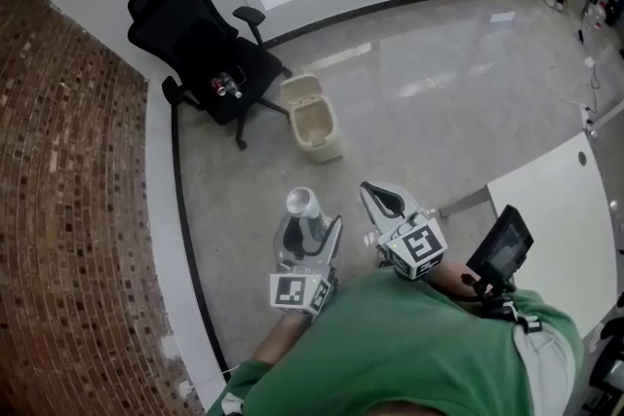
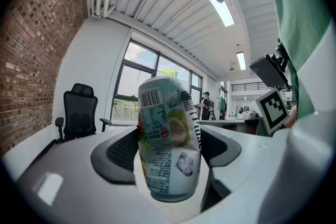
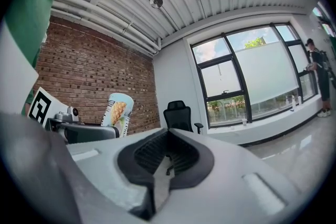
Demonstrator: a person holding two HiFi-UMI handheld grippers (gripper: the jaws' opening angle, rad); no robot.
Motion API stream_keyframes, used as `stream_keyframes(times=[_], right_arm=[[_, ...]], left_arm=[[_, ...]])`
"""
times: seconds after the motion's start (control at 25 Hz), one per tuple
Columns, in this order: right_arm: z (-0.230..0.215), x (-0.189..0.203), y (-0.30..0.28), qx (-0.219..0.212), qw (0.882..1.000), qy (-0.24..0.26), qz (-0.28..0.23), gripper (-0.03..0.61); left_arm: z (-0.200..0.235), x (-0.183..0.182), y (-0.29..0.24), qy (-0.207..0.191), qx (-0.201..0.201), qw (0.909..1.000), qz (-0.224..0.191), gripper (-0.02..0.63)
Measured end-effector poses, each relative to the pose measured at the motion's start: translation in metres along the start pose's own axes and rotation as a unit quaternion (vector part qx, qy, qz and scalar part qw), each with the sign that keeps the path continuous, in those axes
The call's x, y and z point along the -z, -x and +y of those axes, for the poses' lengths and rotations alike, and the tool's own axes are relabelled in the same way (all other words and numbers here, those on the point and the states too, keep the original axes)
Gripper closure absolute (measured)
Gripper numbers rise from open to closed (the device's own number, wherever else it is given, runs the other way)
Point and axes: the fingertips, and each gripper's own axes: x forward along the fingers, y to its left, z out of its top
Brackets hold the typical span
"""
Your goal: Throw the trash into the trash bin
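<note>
Jaws on left gripper (image 1: pixel 310 244) were clamped round a dented drink can (image 1: pixel 303 207), long axis vertical, top up, well short of the trash bin (image 1: pixel 314 117), lid raised, beside the office chair (image 1: pixel 200 44); right gripper (image 1: pixel 382 202) jaws were closed together with nothing between them, both grippers side by side before the torso.

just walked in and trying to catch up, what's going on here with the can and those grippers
A person in a green shirt holds a gripper in each hand. The left gripper is shut on a drink can, held upright above the floor. The right gripper is shut with nothing in it. A beige trash bin stands on the floor ahead, beside a black office chair. The can is not yet over the bin, so the throw is not yet done.
</note>
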Motion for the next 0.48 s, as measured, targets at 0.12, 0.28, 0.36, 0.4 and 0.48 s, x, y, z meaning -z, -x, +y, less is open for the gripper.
stream_keyframes(times=[0.12,0.28,0.36,0.4,0.48], right_arm=[[-0.031,0.000,-0.014,-0.008,1.000,-0.005,0.004,0.575],[-0.062,0.001,-0.030,-0.021,1.000,-0.009,0.007,0.575],[-0.072,0.001,-0.035,-0.024,1.000,-0.009,0.009,0.575],[-0.075,0.002,-0.037,-0.025,1.000,-0.010,0.010,0.575],[-0.078,0.004,-0.038,-0.023,1.000,-0.016,0.012,0.575]], left_arm=[[0.001,0.001,-0.031,0.000,-0.014,0.9999,0.004,0.247],[0.004,0.002,-0.063,-0.001,-0.032,0.9995,0.002,0.247],[0.006,0.003,-0.075,-0.002,-0.037,0.9993,0.001,0.247],[0.008,0.003,-0.078,-0.002,-0.040,0.9992,0.003,0.247],[0.009,0.003,-0.079,-0.003,-0.042,0.9991,0.007,0.248]])
